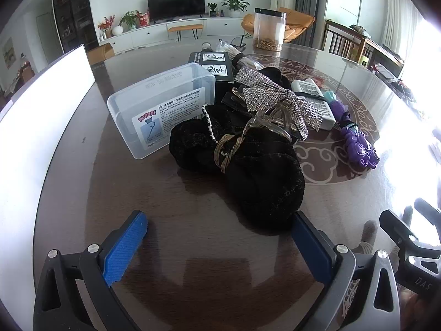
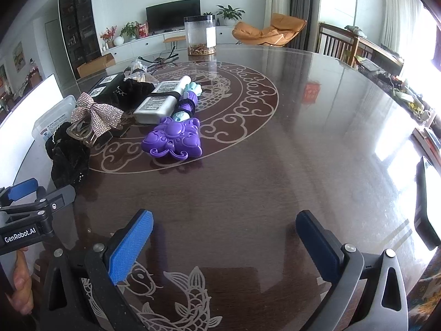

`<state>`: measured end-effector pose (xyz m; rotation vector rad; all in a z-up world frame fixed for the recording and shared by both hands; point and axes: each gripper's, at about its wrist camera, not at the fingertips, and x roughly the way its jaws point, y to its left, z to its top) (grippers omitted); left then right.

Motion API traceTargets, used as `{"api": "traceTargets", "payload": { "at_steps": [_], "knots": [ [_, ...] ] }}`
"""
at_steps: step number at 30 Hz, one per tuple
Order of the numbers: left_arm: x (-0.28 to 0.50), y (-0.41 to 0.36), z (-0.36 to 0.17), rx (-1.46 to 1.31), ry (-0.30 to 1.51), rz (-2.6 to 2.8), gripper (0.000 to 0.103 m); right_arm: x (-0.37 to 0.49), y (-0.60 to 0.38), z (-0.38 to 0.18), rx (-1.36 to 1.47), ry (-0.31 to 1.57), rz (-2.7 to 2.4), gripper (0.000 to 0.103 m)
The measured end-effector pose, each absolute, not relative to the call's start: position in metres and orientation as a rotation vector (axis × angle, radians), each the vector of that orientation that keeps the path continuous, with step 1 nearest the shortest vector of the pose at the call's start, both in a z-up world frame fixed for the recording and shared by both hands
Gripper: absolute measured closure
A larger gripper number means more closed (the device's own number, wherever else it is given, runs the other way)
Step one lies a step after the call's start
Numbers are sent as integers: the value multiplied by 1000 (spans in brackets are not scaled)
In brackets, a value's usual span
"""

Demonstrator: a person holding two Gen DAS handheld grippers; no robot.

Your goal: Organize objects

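Here the left gripper (image 1: 219, 244) hovers low over the dark glossy counter (image 1: 193, 248) with its blue fingers (image 1: 125, 247) spread wide, holding nothing; the right finger sits at the near edge of a black velvet scrunchie (image 1: 239, 165). Only the left wrist view shows that scrunchie close up: fuzzy black fabric, a woven gold-toned band wrapped round its middle, a white beaded trim on its far lobe. Behind the scrunchie lies a rhinestone bow clip (image 1: 275, 98) over a clear claw clip (image 1: 271, 122), and to the scrunchie's left stands a clear plastic box (image 1: 161, 107) with a printed label. Right of the scrunchie lie a white tube (image 1: 312, 99) and a purple toy wand (image 1: 358, 143).

The right wrist view takes in far more bare counter. The right gripper (image 2: 224, 244) is also spread wide and empty, well apart from the scrunchie (image 2: 67, 155), which lies far left there. The wand's purple flower head (image 2: 172, 140) and the pale carp and cloud inlay (image 2: 193, 289) show plainly only in this view. A clear jar (image 2: 199, 35) stands far behind the scrunchie.
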<state>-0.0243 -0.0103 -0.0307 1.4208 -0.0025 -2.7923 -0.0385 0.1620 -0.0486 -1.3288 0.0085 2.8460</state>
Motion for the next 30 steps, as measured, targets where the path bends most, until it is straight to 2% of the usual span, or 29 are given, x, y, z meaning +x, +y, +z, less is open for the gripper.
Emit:
{"api": "traceTargets", "payload": {
  "at_steps": [30],
  "knots": [
    [-24,-10,-31,1419,-2,-2792,0,-39,159,-51,-1341,-16,2838,0]
  ]
}}
